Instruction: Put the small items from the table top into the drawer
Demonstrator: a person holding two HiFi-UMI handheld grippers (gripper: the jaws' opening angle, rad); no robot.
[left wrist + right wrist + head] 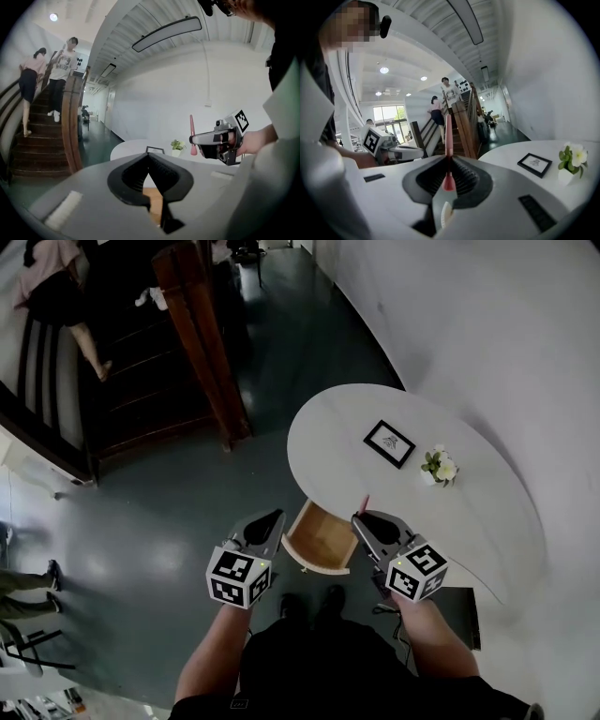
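Observation:
My right gripper (359, 517) is shut on a thin pink stick-like item (366, 503) that stands upright between its jaws, just past the open wooden drawer (321, 538) at the table's near edge. In the right gripper view the pink item (448, 136) rises from the closed jaws of my right gripper (448, 160). My left gripper (273, 517) hangs left of the drawer, jaws together and holding nothing. Seen from the left gripper view, its jaws meet at my left gripper's tip (149, 156), with the right gripper (216, 139) and pink item (192, 135) beyond.
On the white rounded table (487, 521) lie a black picture frame (389, 443) and a small potted flower (438, 466). A wooden staircase (141, 352) with a thick post (202, 334) stands at the left, with people on it (58, 70). A white wall curves behind the table.

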